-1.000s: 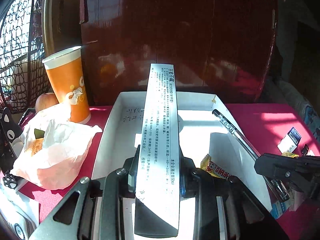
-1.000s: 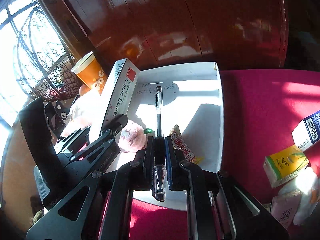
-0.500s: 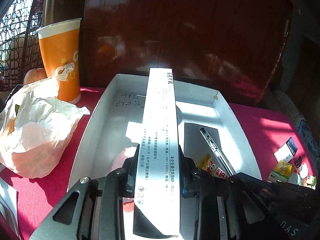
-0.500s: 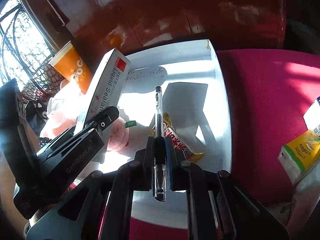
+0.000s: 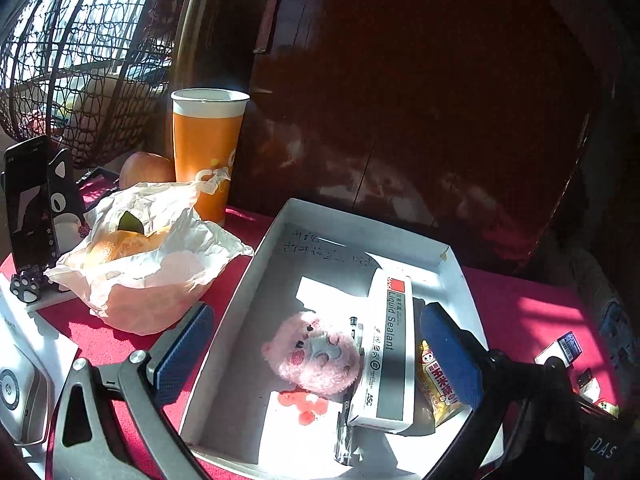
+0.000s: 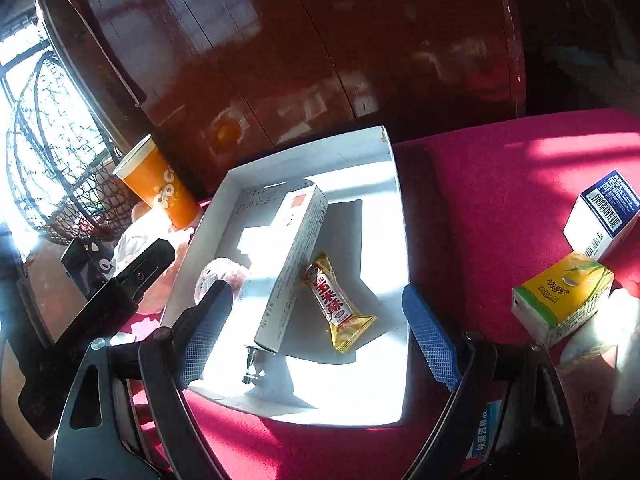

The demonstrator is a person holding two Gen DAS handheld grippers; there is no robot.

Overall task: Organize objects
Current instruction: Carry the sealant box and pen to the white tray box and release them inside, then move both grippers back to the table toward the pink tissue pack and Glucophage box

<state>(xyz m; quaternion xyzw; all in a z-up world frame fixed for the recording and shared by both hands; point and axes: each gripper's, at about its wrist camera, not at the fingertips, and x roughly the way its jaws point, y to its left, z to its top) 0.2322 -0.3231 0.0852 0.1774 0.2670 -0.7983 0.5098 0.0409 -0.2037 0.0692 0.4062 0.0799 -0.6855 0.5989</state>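
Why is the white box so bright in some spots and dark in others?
Left wrist view: hard sunlight burns out patches of the white cardboard box, while the long grey-and-white sealant carton casts dark shadow. Right wrist view: glare whitens the box's near floor, the yellow snack packet lies in shade, and the fisheye lens bends the box's edges.

A home: dark polished wooden furniture (image 5: 420,100); red tablecloth (image 6: 480,184); snacks, orange paper cup (image 5: 206,152).
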